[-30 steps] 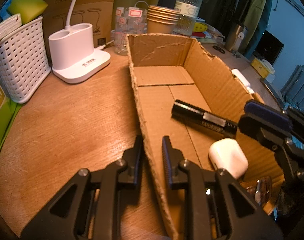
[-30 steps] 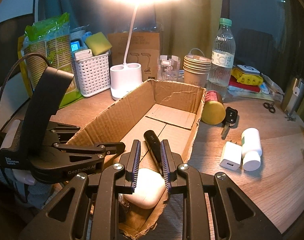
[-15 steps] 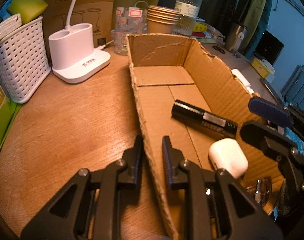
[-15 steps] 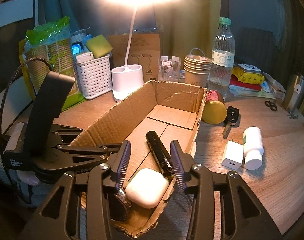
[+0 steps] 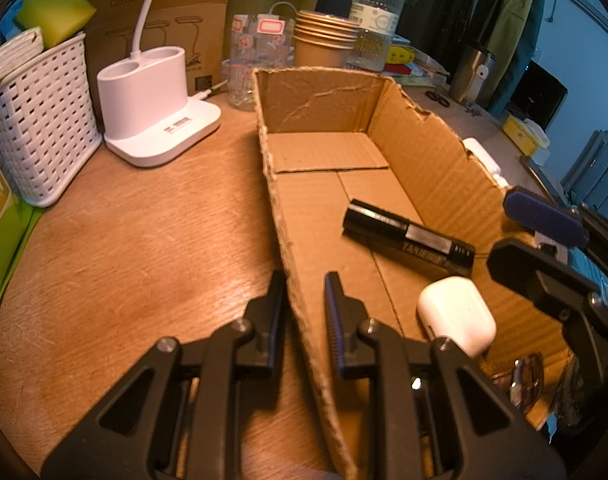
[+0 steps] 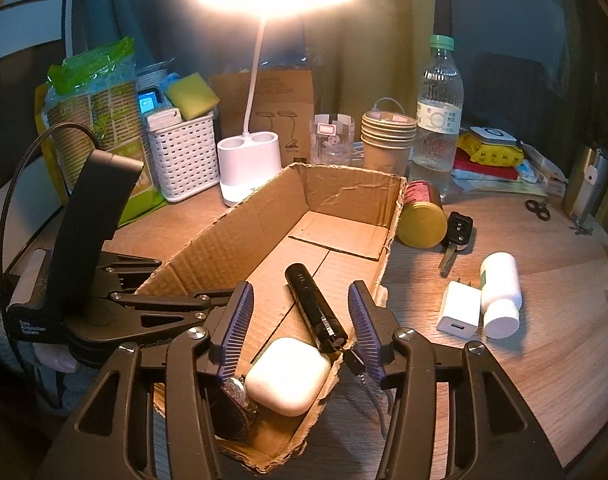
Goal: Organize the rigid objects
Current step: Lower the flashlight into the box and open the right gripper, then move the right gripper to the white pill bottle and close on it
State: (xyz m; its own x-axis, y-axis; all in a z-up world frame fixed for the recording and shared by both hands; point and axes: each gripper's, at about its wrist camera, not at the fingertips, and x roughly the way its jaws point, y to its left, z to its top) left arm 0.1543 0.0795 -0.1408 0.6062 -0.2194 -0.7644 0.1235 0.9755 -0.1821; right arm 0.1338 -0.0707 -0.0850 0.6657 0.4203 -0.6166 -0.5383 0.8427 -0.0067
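Right gripper jaws have just been opening: they were nearly together over the flashlight and now stand apart with the flashlight between them, untouched, lying on the box floor at its near end, beside the earbud case. The rest has not shifted. Left gripper stays clamped on the box's left wall, steadying it. Flashlight looks stiff, smooth metal, probably a bit heavy and prone to roll; best gripped across mid-barrel. Still out on the table, right of the box: charger, white bottle, car key, tin. Charger is light and boxy, so take its flat sides. Bottle is slick and round; grip mid-body.
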